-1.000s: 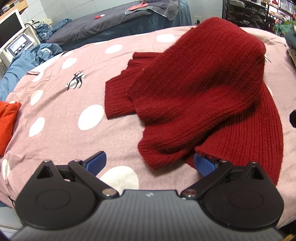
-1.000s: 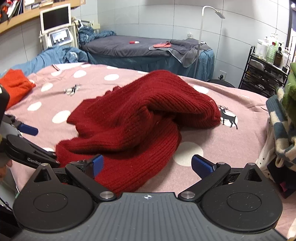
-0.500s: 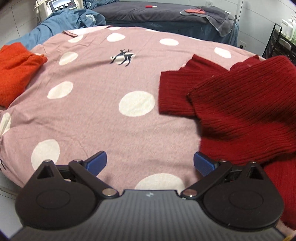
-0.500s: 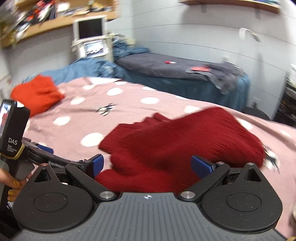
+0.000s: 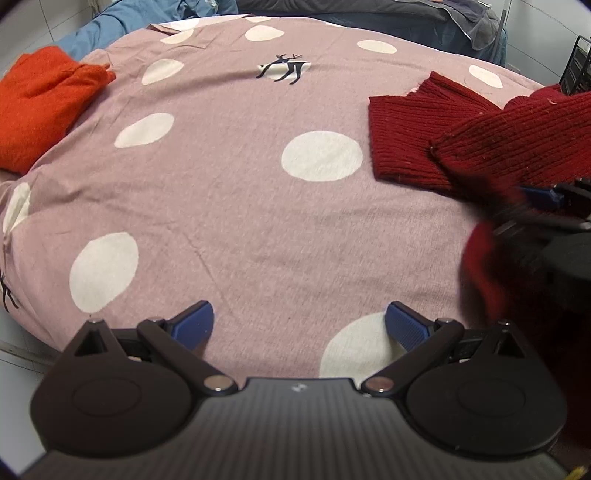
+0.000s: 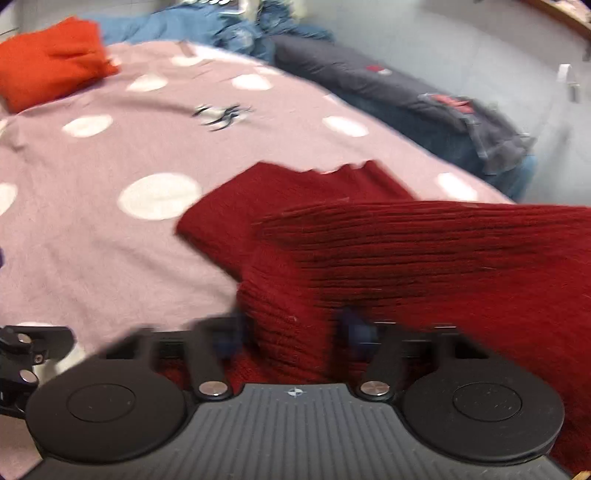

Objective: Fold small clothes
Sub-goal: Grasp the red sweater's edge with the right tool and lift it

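Observation:
A dark red ribbed sweater (image 5: 480,144) lies crumpled on the pink polka-dot bedspread (image 5: 240,206), at the right of the left wrist view. My left gripper (image 5: 299,326) is open and empty over bare bedspread, left of the sweater. In the right wrist view the sweater (image 6: 424,258) fills the right half. My right gripper (image 6: 291,328) has its fingers narrowed around a fold of the sweater's near edge; the view is blurred. The right gripper also shows at the right edge of the left wrist view (image 5: 543,206), in the knit.
A folded orange garment (image 5: 40,103) sits at the far left edge of the bed, also in the right wrist view (image 6: 51,77). Blue fabric (image 6: 207,29) and a dark grey bed (image 6: 369,85) lie beyond. A black rack (image 5: 576,55) stands at the far right.
My left gripper has swung left off the sweater, over bare bedspread. My right gripper has moved down into the sweater and its fingers have closed in on the knit.

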`<state>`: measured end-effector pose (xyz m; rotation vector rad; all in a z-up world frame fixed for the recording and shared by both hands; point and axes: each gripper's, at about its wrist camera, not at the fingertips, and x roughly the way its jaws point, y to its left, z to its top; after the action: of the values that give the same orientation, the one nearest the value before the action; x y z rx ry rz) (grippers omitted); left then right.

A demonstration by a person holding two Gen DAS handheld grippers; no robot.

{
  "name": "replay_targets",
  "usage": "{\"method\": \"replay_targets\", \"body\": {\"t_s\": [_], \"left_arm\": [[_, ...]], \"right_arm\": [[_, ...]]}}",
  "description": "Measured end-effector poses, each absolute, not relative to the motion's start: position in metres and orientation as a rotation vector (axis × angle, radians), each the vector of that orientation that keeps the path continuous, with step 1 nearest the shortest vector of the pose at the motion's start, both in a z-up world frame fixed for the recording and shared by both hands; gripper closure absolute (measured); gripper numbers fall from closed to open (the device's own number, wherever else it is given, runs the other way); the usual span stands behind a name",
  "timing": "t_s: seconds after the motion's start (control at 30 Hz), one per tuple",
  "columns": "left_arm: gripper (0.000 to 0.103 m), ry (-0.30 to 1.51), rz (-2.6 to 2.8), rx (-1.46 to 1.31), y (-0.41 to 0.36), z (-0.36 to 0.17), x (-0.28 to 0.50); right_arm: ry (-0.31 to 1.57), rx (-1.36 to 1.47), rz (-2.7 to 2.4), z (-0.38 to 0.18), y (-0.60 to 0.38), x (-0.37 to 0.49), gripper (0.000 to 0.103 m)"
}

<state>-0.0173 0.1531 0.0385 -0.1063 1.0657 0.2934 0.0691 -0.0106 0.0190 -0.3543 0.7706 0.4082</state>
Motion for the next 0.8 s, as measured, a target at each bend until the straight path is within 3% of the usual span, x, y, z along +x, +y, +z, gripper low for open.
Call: {"method": "replay_targets", "body": {"t_s": [0.23, 0.4, 0.63, 0.8], "left_arm": [[0.001, 1.044, 0.216, -0.076, 0.121, 0.051, -0.006], [0.001, 1.013, 0.144, -0.045, 0.087, 0.063, 0.001], [0.001, 1.020, 0.017, -0.058, 0.042, 0.068, 0.010], [0.001, 1.032, -0.093, -0.074, 0.007, 0.065, 0.008]], "right_arm": [[0.560, -0.037, 0.283, 0.126, -0.129, 0.014, 0.085], [0.473, -0.066, 0.060, 0.178, -0.227, -0.051, 0.085], [0.640, -0.129, -0.173, 0.150, -0.301, -0.127, 0.085], [0.796, -0.096, -0.212, 0.109, -0.309, -0.131, 0.086]]}}
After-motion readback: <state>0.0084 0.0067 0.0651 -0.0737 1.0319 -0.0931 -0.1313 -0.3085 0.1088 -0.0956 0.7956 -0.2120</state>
